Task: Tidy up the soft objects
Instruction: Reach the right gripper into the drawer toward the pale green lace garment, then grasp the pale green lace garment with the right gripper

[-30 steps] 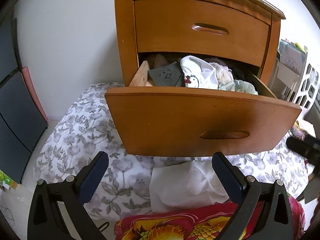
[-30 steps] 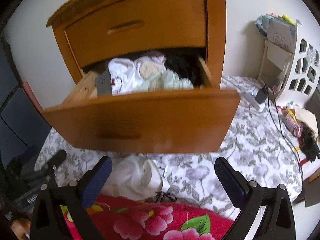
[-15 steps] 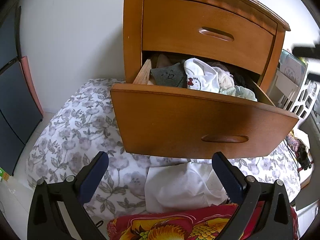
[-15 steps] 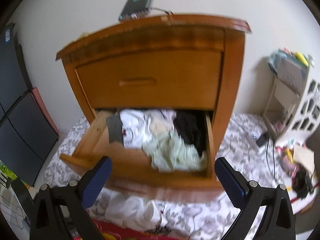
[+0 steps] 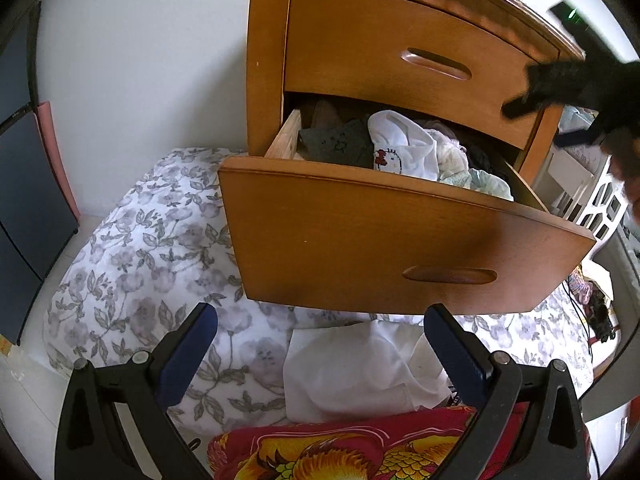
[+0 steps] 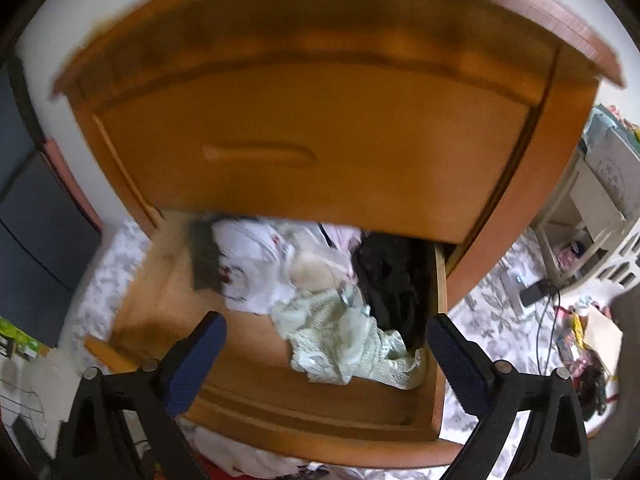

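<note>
The wooden nightstand's lower drawer (image 5: 400,240) stands pulled open, full of soft clothes: a grey piece (image 5: 340,144), a white piece with a red print (image 5: 400,148), a pale green one (image 6: 344,344) and a black one (image 6: 388,280). A white cloth (image 5: 360,372) lies on the floral bedding under the drawer. My left gripper (image 5: 320,356) is open and empty, low in front of the drawer, over the white cloth. My right gripper (image 6: 326,360) is open and empty, raised above the open drawer near the green piece; it shows as a dark shape in the left wrist view (image 5: 572,84).
Floral quilt (image 5: 152,248) and a red patterned blanket (image 5: 340,452) lie below. The closed upper drawer (image 6: 312,148) is above. A white shelf unit (image 6: 592,208) and cables and clutter (image 6: 576,344) are at the right. A dark panel (image 5: 24,208) stands at the left.
My right gripper has risen from below the drawer front to above the open drawer, looking down into it. My left gripper has drifted slightly left and stays open.
</note>
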`<state>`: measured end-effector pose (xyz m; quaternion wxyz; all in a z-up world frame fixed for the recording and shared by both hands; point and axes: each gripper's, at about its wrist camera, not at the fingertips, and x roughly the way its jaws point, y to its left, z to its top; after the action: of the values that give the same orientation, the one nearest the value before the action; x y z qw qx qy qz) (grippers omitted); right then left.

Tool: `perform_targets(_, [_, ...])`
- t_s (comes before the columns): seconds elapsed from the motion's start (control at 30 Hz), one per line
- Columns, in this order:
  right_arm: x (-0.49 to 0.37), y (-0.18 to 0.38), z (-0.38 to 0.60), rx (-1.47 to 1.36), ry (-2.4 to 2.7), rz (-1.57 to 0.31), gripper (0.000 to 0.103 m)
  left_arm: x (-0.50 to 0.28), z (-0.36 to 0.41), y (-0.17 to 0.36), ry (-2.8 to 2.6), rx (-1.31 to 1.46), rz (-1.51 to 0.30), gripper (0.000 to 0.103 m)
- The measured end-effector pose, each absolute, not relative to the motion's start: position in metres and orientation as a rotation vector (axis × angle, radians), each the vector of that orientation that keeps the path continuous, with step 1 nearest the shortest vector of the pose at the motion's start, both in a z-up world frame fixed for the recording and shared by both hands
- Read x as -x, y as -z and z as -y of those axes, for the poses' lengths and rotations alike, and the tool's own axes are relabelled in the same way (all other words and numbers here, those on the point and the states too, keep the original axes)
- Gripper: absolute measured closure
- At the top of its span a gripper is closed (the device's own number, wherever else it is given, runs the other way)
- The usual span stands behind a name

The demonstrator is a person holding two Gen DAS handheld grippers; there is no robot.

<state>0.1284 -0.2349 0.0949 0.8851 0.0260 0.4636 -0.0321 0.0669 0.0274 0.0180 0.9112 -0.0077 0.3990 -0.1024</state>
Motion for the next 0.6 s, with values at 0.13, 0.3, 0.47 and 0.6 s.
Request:
perform_targets(0.13, [-0.144, -0.062, 0.241, -0.063, 0.102, -1.077, 0.008, -0.068, -0.028, -0.017, 0.214, 0.022, -0.826, 0.000])
perform_targets(0.3, [-0.155, -0.031, 0.250, -0.088, 0.122, -1.187, 0.013, -0.068, -0.028, -0.017, 0.216, 0.021, -0.827, 0.000])
perform_targets(0.47, [-0.163, -0.014, 0.254, -0.087, 0.143, -1.254, 0.017, -0.068, -0.027, -0.017, 0.216, 0.022, -0.829, 0.000])
perform_targets(0.6, [-0.169, -0.001, 0.262, -0.113, 0.173, -1.298, 0.023, -0.068, -0.027, -0.016, 0.218, 0.023, -0.830, 0.000])
